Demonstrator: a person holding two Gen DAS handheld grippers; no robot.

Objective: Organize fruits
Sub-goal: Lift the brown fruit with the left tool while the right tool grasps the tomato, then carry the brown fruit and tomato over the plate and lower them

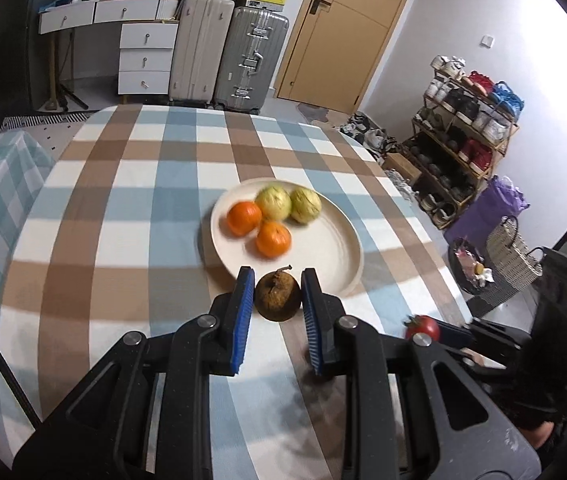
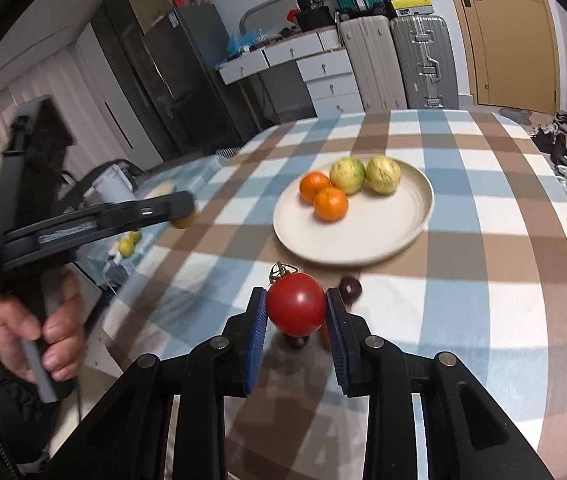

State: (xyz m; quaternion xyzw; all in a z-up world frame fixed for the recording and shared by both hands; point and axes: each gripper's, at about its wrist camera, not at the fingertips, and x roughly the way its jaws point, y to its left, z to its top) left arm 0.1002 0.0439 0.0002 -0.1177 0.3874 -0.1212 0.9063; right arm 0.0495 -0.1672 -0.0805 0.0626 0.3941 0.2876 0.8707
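Left hand-held gripper (image 1: 276, 280) clamps unlabelled brown pear (image 1: 277, 296); right hand-held gripper (image 2: 296, 300) tomato (image 2: 296, 304).

my two wrist cameras both look steeply down along their fingers, close over the checked tablecloth (image 1: 131, 184), sharing the cream plate (image 1: 339, 240) (image 2: 383, 236) from opposite sides.

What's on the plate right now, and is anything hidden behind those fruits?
The plate holds two oranges and two yellow-green fruits, clustered at its far left side. The rest is bare. The rim strip directly behind the fruits is covered.
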